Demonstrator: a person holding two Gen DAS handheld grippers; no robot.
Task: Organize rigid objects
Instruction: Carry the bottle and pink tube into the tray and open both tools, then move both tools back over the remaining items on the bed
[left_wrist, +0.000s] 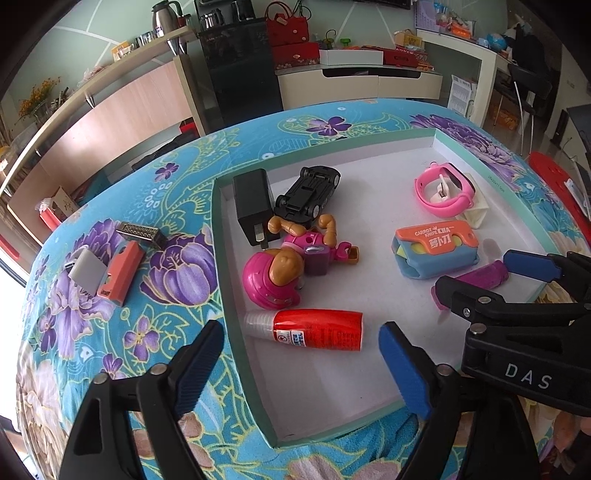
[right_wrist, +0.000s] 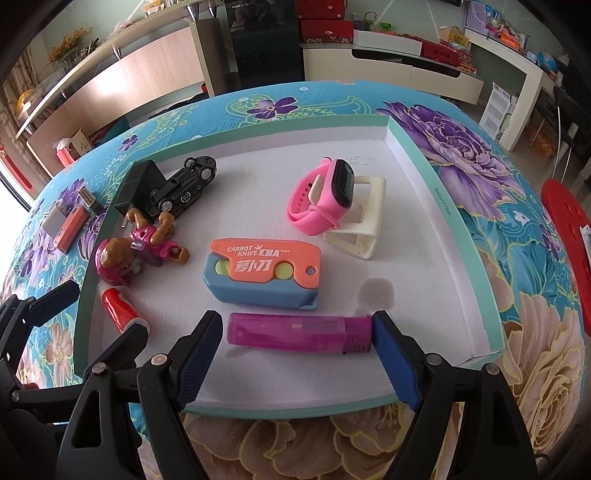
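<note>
A shallow tray (left_wrist: 225, 258) with a mint-green rim sits on a table (left_wrist: 110, 332) covered in a blue floral cloth; inside it lie a red tube (left_wrist: 317, 329), a pink toy figure (left_wrist: 291, 266), a black toy car (left_wrist: 308, 194) on its roof, a black charger (left_wrist: 253, 205), an orange-and-blue carrot knife (right_wrist: 262, 275), a pink watch (right_wrist: 321, 197) on a cream stand (right_wrist: 364, 225), and a purple lighter (right_wrist: 299, 334); outside the tray, on the cloth to its left, lie a grey block (left_wrist: 86, 273), a coral case (left_wrist: 123, 273) and a small metal piece (left_wrist: 142, 234). The left gripper (left_wrist: 299, 369) hangs over the tray's near-left corner, jaws spread wide and empty, the red tube just beyond them; the right gripper (right_wrist: 299, 356) has its jaws apart around the purple lighter, the right pad (right_wrist: 391, 354) at its dark end, the left pad (right_wrist: 199, 354) just clear.
</note>
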